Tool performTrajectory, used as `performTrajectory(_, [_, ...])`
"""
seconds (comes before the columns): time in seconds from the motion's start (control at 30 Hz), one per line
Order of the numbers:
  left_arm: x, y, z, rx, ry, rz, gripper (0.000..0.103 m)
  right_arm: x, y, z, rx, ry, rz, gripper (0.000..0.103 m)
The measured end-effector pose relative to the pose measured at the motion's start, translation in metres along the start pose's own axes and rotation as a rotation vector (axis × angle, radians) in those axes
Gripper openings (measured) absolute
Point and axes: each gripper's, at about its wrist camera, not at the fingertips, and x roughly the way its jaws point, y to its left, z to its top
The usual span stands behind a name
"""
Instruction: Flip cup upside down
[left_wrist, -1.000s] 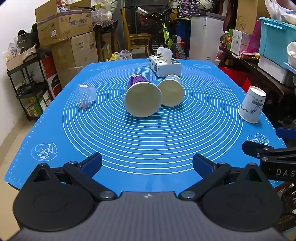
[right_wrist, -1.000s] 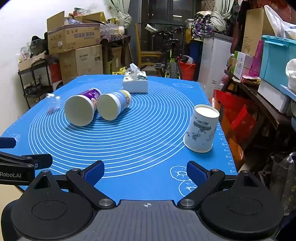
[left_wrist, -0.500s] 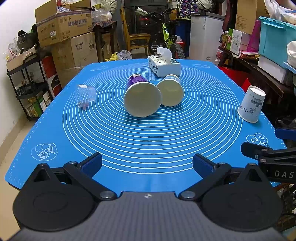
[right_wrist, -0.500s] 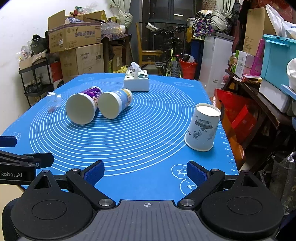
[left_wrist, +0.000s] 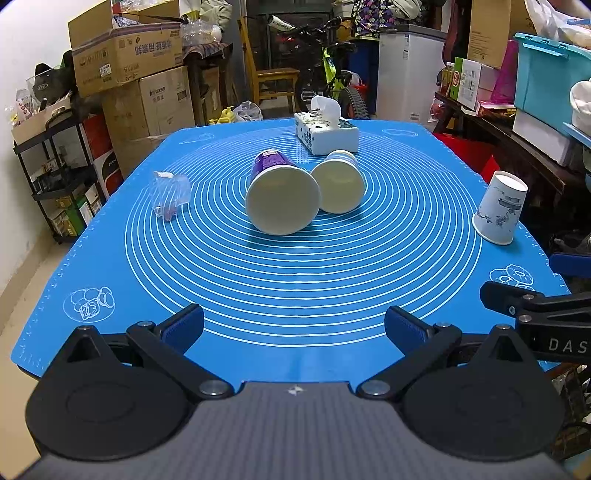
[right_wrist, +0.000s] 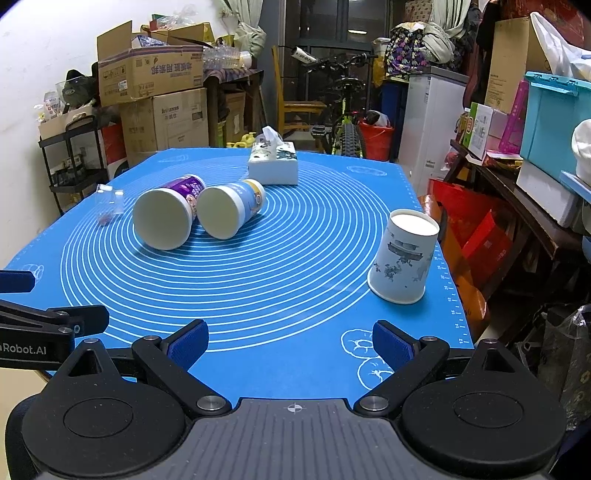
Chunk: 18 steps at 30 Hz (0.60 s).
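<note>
Here both tongs hang at the near edge of the bench with nothing in them. The left tongs (left_wrist: 294, 326) stand wide, blue pads far apart, aimed down the middle of the blue baking mat (left_wrist: 295, 280); the right tongs (right_wrist: 290, 341) are equally wide and sit just beside them, angled toward the mat's right border. That spread reads as readiness to take a cup's body between the pads.

Taking the tissue box (left_wrist: 327, 133) at the far end as landmark: two paper cups lie on their sides just in front of it, touching, mouths turned toward the cameras. The purple cup (left_wrist: 281, 194) is the left one, the blue-and-yellow cup (left_wrist: 339, 184) the right; both show bare, pale interiors, holding nothing. Lying down, they could roll if nudged.

Well to the right of the box and nearer, close to the mat's edge, the white printed cup (right_wrist: 404, 258) stands with its wide rim on the mat and its base up, apparently already inverted; its inside is hidden. To the box's left and nearer lies a small clear plastic bag (left_wrist: 170, 192), its contents too small to tell.
</note>
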Motion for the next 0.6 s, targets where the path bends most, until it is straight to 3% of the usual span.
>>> performTrajectory(0.6, [-0.0008,-0.0010,0.0002,0.002,-0.001,-0.002,0.102,-0.0025,0.0031,0.0010,-0.008,-0.001,0.001,0.095])
